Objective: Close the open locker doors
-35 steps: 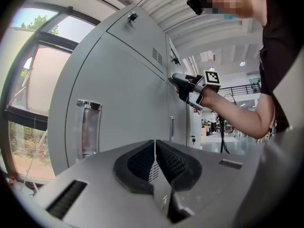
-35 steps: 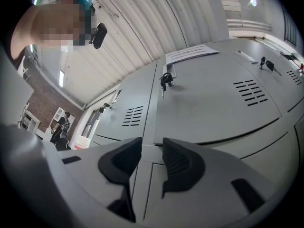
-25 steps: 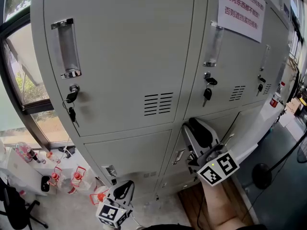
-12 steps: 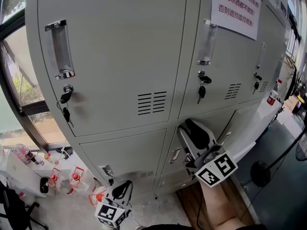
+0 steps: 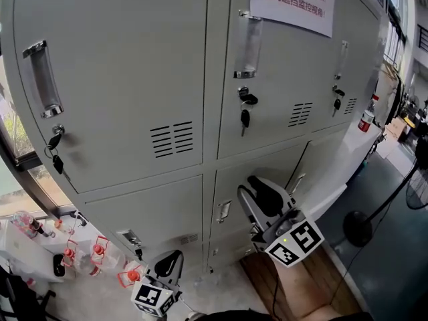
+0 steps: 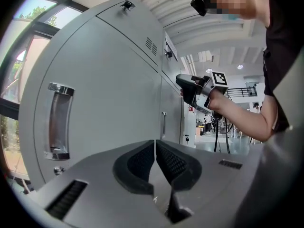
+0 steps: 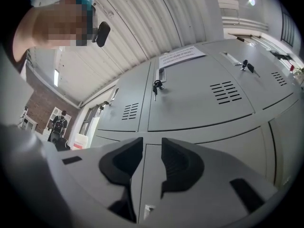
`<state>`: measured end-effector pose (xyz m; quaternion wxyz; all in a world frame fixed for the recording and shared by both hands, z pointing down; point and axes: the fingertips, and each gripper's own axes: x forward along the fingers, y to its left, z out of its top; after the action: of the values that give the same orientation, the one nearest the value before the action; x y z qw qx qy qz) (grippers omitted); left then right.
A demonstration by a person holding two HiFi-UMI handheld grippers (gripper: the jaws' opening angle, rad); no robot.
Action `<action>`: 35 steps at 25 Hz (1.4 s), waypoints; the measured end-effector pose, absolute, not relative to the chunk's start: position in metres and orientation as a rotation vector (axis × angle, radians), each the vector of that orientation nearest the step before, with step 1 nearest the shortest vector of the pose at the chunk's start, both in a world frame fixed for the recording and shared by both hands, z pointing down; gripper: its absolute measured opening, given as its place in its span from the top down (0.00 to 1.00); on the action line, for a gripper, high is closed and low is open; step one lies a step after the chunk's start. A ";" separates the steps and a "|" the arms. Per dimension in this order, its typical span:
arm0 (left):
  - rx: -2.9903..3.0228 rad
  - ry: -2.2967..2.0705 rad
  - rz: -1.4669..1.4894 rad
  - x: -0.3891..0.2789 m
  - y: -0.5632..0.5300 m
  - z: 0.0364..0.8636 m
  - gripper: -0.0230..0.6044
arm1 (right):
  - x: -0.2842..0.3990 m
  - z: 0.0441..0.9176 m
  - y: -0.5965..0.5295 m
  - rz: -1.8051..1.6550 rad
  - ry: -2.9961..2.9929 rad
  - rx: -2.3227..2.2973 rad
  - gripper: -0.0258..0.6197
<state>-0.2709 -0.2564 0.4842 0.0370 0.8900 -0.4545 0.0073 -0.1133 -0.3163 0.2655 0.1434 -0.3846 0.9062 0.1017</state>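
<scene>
Locker doors fill the head view, all grey. The upper row is shut, with keys hanging in the locks. One lower door, at about 4 o'clock, seems to stand swung out from the rest. Its handle is just at 3 o'clock of the right tongs. Those tongs are part open with nothing between them, and the jaws have just been closing a little. The left tongs hang low at 7 o'clock, pressed together and empty.

The step in hand looks to be bringing the right tongs onto that swung-out door. It is best done by laying the side of the tongs flat on bare panel near the free edge, clear of the handle. Then push steadily along the door's swing until it sits flush with its neighbours. I cannot tell which edge carries the hinge, so the first push should be gentle.
</scene>
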 end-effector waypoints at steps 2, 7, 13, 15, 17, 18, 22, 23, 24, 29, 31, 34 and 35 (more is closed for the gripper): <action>2.742 -1.367 0.026 -0.258 -0.256 0.484 0.93 | -0.101 0.273 -0.312 0.276 2.613 -1.129 0.79; 2.783 -1.280 0.029 -0.224 -0.255 0.484 0.93 | -0.072 0.293 -0.300 0.234 2.620 -1.189 0.80; 2.833 -1.200 0.047 -0.184 -0.253 0.486 0.93 | -0.039 0.318 -0.286 0.210 2.636 -1.282 0.82; 2.844 -1.160 0.050 -0.170 -0.251 0.488 0.93 | -0.028 0.328 -0.281 0.214 2.646 -1.323 0.83; 2.846 -1.125 0.053 -0.156 -0.250 0.490 0.93 | -0.018 0.338 -0.275 0.207 2.655 -1.357 0.84; 2.849 -1.109 0.057 -0.150 -0.249 0.491 0.94 | -0.013 0.343 -0.271 0.195 2.658 -1.370 0.84; 2.876 -1.042 0.059 -0.124 -0.246 0.492 0.93 | 0.008 0.364 -0.259 0.139 2.666 -1.421 0.85; 2.888 -1.028 0.055 -0.119 -0.246 0.493 0.93 | 0.014 0.369 -0.255 0.124 2.665 -1.434 0.85; 2.896 -1.014 0.055 -0.113 -0.245 0.495 0.93 | 0.019 0.374 -0.252 0.110 2.664 -1.447 0.85; 2.900 -0.949 0.087 -0.088 -0.242 0.500 0.93 | 0.044 0.396 -0.238 0.049 2.652 -1.507 0.85; 2.906 -0.919 0.091 -0.077 -0.241 0.500 0.93 | 0.052 0.405 -0.232 0.027 2.648 -1.530 0.85; 2.922 -0.884 0.095 -0.066 -0.240 0.505 0.93 | 0.063 0.419 -0.223 -0.017 2.646 -1.566 0.85; 2.922 -0.872 0.099 -0.062 -0.240 0.507 0.93 | 0.066 0.424 -0.220 -0.033 2.642 -1.580 0.85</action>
<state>-0.0623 -0.2399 0.5070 0.0452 0.9567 -0.2856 0.0326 0.0664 -0.2199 0.4244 0.0313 -0.5130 0.8578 -0.0108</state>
